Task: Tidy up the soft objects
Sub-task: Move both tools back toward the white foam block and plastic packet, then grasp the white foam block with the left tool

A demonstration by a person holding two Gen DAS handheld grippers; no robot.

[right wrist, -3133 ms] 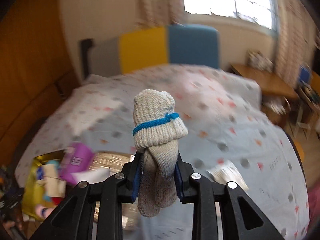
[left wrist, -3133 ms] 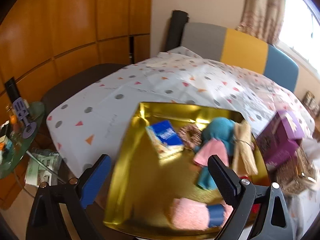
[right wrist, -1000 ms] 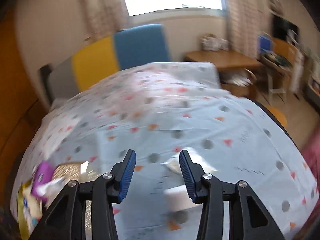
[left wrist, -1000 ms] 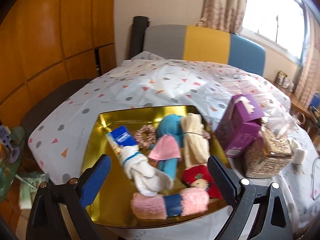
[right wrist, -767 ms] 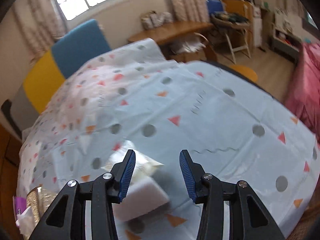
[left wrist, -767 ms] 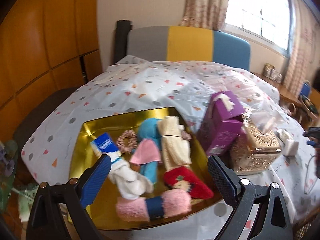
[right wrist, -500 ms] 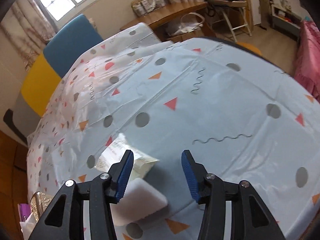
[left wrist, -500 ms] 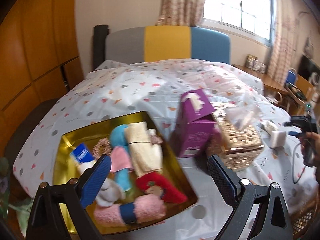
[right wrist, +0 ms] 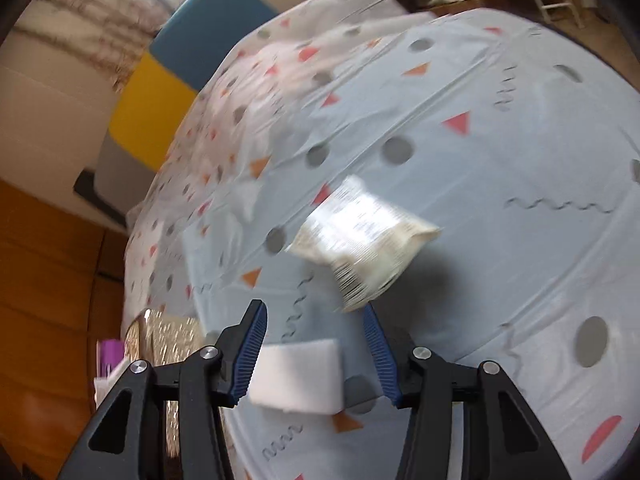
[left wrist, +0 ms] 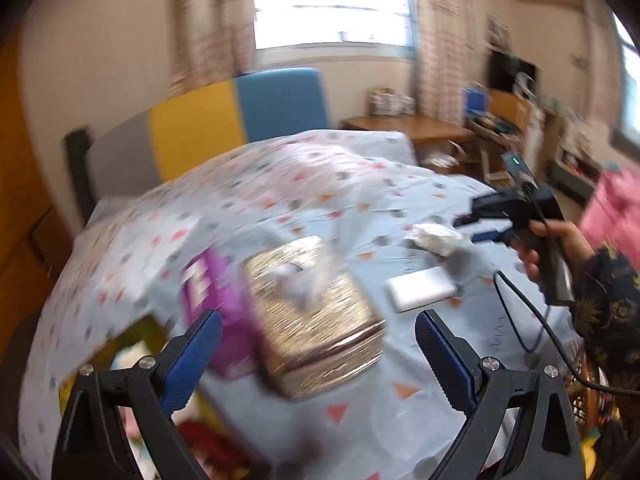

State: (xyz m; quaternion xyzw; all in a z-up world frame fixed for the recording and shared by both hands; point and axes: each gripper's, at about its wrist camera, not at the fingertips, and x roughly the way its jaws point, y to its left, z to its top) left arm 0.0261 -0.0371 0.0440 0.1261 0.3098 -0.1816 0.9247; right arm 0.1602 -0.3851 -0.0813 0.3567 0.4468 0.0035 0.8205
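My left gripper [left wrist: 318, 338] is open and empty, held above the table over a gold tissue box [left wrist: 316, 320] and a purple box [left wrist: 212, 300]. The gold tray [left wrist: 148, 330] with soft items shows only at the lower left, blurred. My right gripper [right wrist: 314, 338] is open and empty, low over the table, just in front of a white sponge block [right wrist: 298, 376] and near a crinkly white packet [right wrist: 360, 236]. The right gripper [left wrist: 476, 228], the sponge block [left wrist: 420, 290] and the packet [left wrist: 434, 236] also show in the left wrist view.
The table carries a light cloth [right wrist: 500, 160] with dots and triangles. A black cable [left wrist: 516, 320] trails from the right hand across the table edge. A grey, yellow and blue chair back [left wrist: 224, 120] stands behind the table. A wooden desk [left wrist: 404, 128] is at the back right.
The left wrist view has swung right, so the tray has slid to the lower left corner. My right gripper has dropped closer to the sponge block and packet. Both stay open.
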